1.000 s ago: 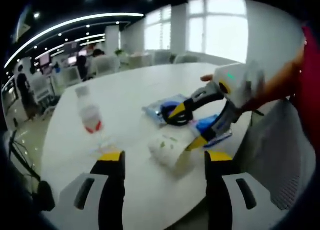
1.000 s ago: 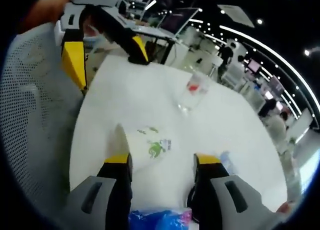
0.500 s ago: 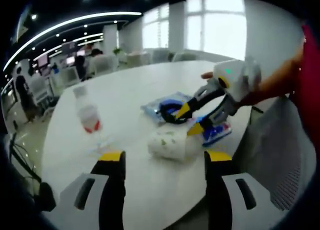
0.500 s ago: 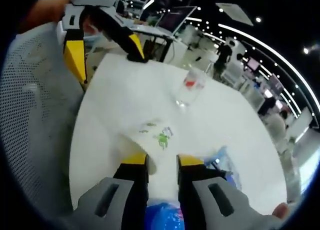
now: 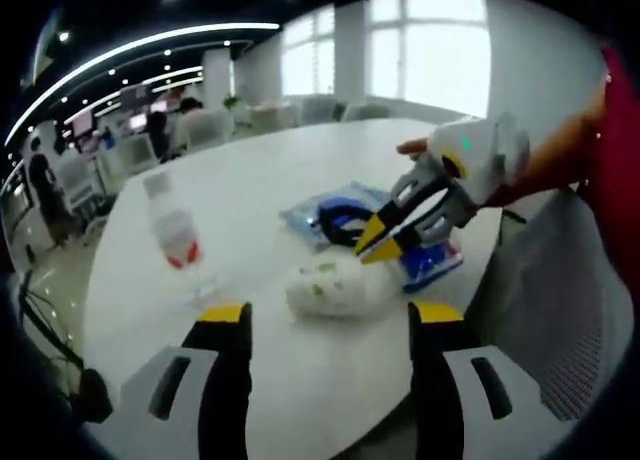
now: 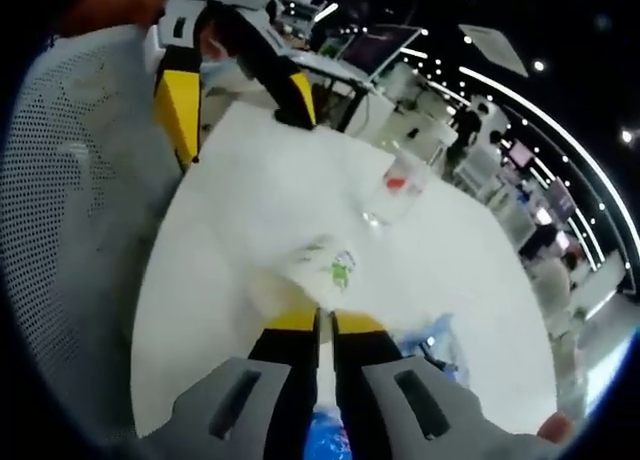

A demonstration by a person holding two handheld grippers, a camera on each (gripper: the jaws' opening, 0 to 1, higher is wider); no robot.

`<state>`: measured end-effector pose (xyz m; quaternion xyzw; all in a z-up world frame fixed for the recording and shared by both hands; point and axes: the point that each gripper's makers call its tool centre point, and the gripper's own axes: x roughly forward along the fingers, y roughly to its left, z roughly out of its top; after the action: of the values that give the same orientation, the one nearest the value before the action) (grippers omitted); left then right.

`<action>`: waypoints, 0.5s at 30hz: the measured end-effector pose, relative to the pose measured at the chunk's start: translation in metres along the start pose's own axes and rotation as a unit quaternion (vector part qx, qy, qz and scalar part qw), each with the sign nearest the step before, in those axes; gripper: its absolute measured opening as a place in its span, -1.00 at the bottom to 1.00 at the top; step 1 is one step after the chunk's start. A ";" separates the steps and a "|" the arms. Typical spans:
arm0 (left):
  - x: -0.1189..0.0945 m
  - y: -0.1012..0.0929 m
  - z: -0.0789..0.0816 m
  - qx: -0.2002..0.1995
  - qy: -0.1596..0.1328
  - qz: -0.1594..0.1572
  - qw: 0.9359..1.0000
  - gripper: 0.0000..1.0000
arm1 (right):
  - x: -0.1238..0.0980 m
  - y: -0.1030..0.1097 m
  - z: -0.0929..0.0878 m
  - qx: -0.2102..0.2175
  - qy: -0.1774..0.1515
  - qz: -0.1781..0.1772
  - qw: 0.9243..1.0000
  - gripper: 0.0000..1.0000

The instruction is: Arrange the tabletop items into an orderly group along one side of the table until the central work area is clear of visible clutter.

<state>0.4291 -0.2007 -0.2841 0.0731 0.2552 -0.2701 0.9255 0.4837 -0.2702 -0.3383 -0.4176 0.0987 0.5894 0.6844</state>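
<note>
White round table (image 5: pixel 300 170) sat in an open-plan office with ceiling light strips and bright windows behind it; a grey mesh chair (image 6: pixel 60 240) stood at the table edge. On the table in the left gripper view: a clear water bottle (image 5: pixel 175 235) with a red label stood upright toward the left, a white tissue pack (image 5: pixel 335 285) with green print lay near the middle, and just behind it were a blue-trimmed clear pouch (image 5: pixel 330 215) and a blue packet (image 5: pixel 430 263), the three close together and the bottle well apart. Left gripper (image 5: pixel 325 315) hovered over the near edge, jaws wide apart, nothing between them. Right gripper (image 5: pixel 380 242) came in from the right in the same view, held by a person's hand (image 5: pixel 560 160), yellow tips pinched together at the edge of the tissue pack. In the right gripper view its jaws were nearly touching with the white pack's (image 6: pixel 325 270) edge in the narrow gap, so it was clamped on that pack. Bottle (image 6: pixel 395 190) lay beyond it, left gripper (image 6: pixel 240 90) at upper left.
</note>
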 end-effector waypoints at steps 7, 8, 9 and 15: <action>0.003 0.001 0.001 0.004 0.004 -0.003 1.000 0.20 | 0.001 0.003 0.002 -0.026 -0.004 0.010 1.000 -0.97; 0.004 0.001 0.001 0.004 0.004 -0.004 1.000 0.20 | 0.000 0.002 0.002 -0.027 -0.006 0.010 1.000 -0.97; 0.005 0.001 0.001 0.005 0.004 -0.004 1.000 0.20 | -0.001 0.002 0.003 -0.025 -0.009 0.012 1.000 -0.97; 0.008 0.000 0.004 0.013 0.004 -0.010 1.000 0.20 | -0.011 -0.002 0.012 -0.007 -0.022 0.017 1.000 -0.98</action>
<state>0.4371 -0.2055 -0.2847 0.0833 0.2557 -0.2827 0.9208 0.4781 -0.2699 -0.3235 -0.4079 0.0864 0.6103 0.6736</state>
